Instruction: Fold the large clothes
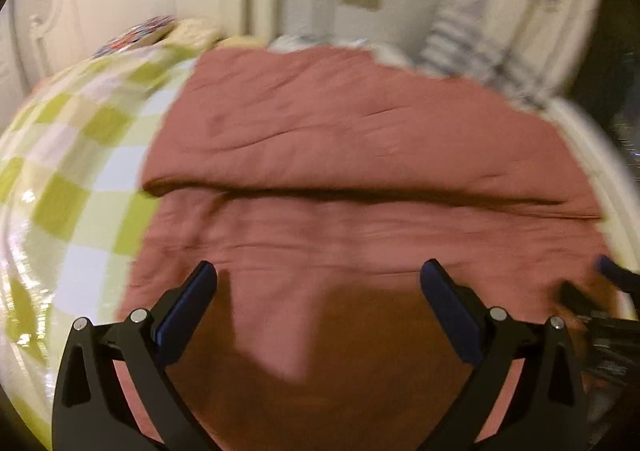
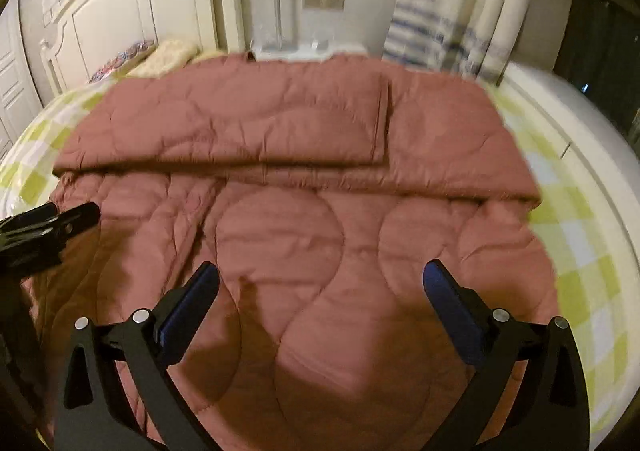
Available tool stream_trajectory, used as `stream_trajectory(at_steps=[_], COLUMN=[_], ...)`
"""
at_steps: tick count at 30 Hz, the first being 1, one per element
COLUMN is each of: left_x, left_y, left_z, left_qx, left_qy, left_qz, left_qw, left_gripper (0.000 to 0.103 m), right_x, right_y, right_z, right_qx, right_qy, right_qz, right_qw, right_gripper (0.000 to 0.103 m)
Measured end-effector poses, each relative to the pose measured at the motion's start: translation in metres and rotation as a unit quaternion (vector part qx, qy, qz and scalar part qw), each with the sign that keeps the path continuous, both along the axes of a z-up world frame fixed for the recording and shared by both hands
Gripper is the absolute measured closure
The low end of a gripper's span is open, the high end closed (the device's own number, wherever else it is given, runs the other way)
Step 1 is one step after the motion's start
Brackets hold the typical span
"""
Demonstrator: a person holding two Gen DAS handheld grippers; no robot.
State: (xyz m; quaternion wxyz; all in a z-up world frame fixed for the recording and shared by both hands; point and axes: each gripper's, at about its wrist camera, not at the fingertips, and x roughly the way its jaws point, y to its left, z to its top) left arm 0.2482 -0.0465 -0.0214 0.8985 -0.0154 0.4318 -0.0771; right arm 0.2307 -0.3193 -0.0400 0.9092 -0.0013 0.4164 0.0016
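A large dusty-pink quilted comforter [image 1: 360, 131] lies spread on the bed, its far part folded over toward me, with the fold edge running left to right across the middle [image 2: 280, 167]. My left gripper [image 1: 318, 273] is open and empty, hovering above the near part of the comforter. My right gripper [image 2: 320, 275] is open and empty, also above the near part. The left gripper shows at the left edge of the right wrist view [image 2: 60, 223]. The right gripper shows blurred at the right edge of the left wrist view [image 1: 608, 283].
The bed has a green and white checked sheet [image 1: 80, 171] showing around the comforter [image 2: 568, 235]. A white headboard [image 2: 120, 11] and pillows [image 2: 168, 55] are at the far left. Striped curtains [image 2: 432, 31] hang at the far right. The bed's white edge [image 2: 600, 155] runs along the right.
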Motion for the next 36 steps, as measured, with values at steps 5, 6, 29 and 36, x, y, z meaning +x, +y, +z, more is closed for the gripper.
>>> stream_trajectory(at_steps=[5, 6, 29, 36], left_x=[0.011, 0.014, -0.015, -0.002], left_y=[-0.047, -0.045, -0.062, -0.019], left_z=[-0.026, -0.026, -0.036, -0.027], left_qx=[0.096, 0.09, 0.115, 0.06], left_qy=[0.02, 0.024, 0.0, -0.011], left_qz=[-0.049, -0.042, -0.105, -0.003], left_qw=[0.994, 0.9948, 0.9877, 0.9982], left_gripper=[0.002, 0.002, 0.002, 0.002], right_x=[0.018, 0.022, -0.011, -0.012], right_y=[0.005, 0.003, -0.005, -0.039], right_z=[-0.025, -0.028, -0.027, -0.02], right_qx=[-0.015, -0.012, -0.028, -0.028], right_qy=[0.044, 0.05, 0.036, 0.035], right_qz=[0.017, 0.021, 0.093, 0.02], right_qw=[0.999, 0.998, 0.995, 0.999], right_gripper=[0.005, 0.005, 0.005, 0.005])
